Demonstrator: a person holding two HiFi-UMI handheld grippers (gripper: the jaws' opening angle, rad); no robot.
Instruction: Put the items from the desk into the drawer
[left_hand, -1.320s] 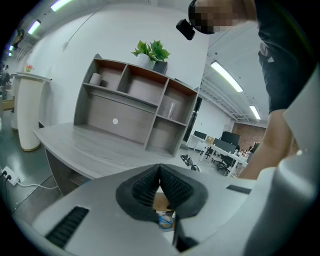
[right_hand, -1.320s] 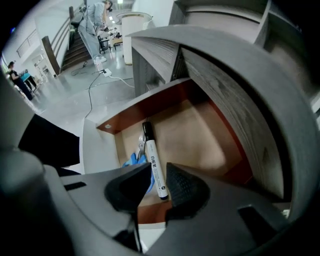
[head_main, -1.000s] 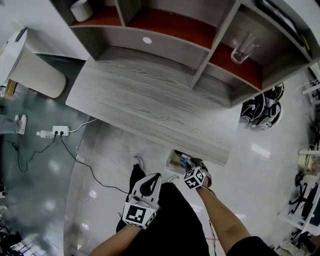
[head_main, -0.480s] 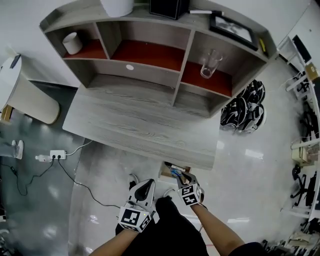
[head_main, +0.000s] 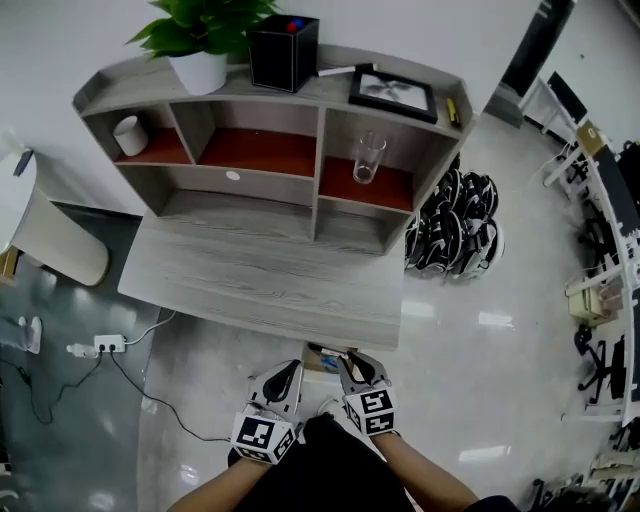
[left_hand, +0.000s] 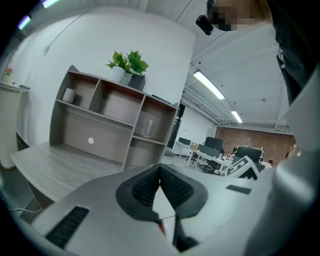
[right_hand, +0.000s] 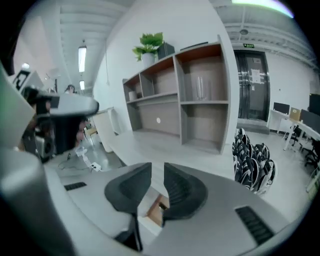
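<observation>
1. Your left gripper (head_main: 289, 368) is held low in front of you, short of the desk's (head_main: 260, 280) front edge. Its fingers are pressed together at the tips, and nothing is between them.
2. Your right gripper (head_main: 352, 360) is just beside the left one, a little further forward. Its fingers stand a narrow gap apart and hold nothing.
3. The drawer (head_main: 318, 357) is pulled out under the desk's front edge, near the right corner. In the head view your right gripper's tips sit over the drawer's right end. The right gripper view shows the drawer's wooden inside through the finger gap.
4. Something small lies in the drawer, but it is too small to tell what.
5. The hutch (head_main: 320, 170) stands along the desk's back edge.
   - A glass (head_main: 367, 160) stands upright in its right compartment.
   - A white cup (head_main: 130, 135) is in its far-left compartment.
6. On the hutch's top, from left to right, are a plant (head_main: 195, 30), a black box (head_main: 283, 50) and a picture frame (head_main: 393, 92) lying flat.
7. On the floor, a black-and-white pile (head_main: 455, 235) lies off the desk's right edge. A power strip (head_main: 100, 346) lies off its left front corner.
</observation>
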